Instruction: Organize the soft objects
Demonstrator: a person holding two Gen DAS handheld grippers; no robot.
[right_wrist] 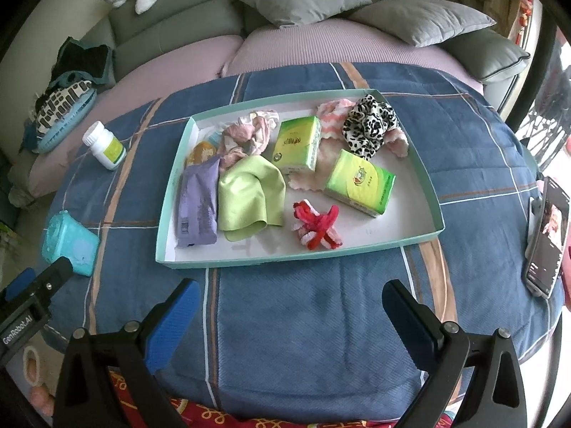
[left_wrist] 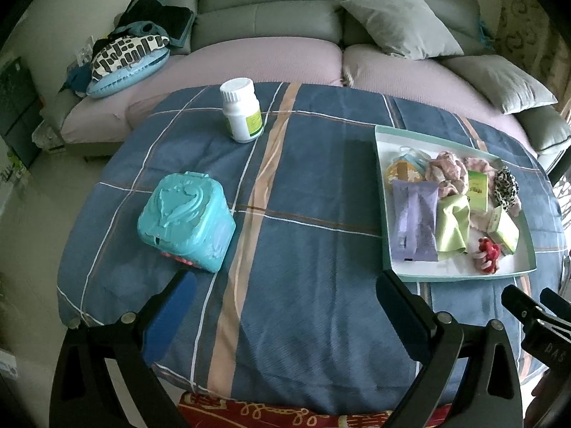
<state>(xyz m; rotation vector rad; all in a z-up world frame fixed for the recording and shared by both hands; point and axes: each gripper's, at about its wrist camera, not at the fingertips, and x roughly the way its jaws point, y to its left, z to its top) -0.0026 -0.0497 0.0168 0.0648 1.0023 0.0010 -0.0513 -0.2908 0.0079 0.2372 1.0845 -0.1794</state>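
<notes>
A shallow teal-rimmed tray (right_wrist: 433, 199) (left_wrist: 380, 192) lies on the blue plaid cloth and holds soft things: a purple packet (right_wrist: 198, 207), a green cloth (right_wrist: 249, 196), two green tissue packs (right_wrist: 298, 142) (right_wrist: 360, 183), a pink scrunchie (right_wrist: 246, 135), a leopard scrunchie (right_wrist: 369, 123), a pink knit cloth (right_wrist: 330, 117) and a red-and-white yarn piece (right_wrist: 317, 226). My right gripper (right_wrist: 291, 306) is open and empty, just in front of the tray. My left gripper (left_wrist: 285, 292) is open and empty, left of the tray, near the teal box (left_wrist: 185, 221).
A white pill bottle (left_wrist: 242, 110) stands at the far side of the cloth. A phone (right_wrist: 547, 239) leans at the right edge. A sofa with grey cushions (left_wrist: 399, 23) lies behind the table. The table's near edge is just under both grippers.
</notes>
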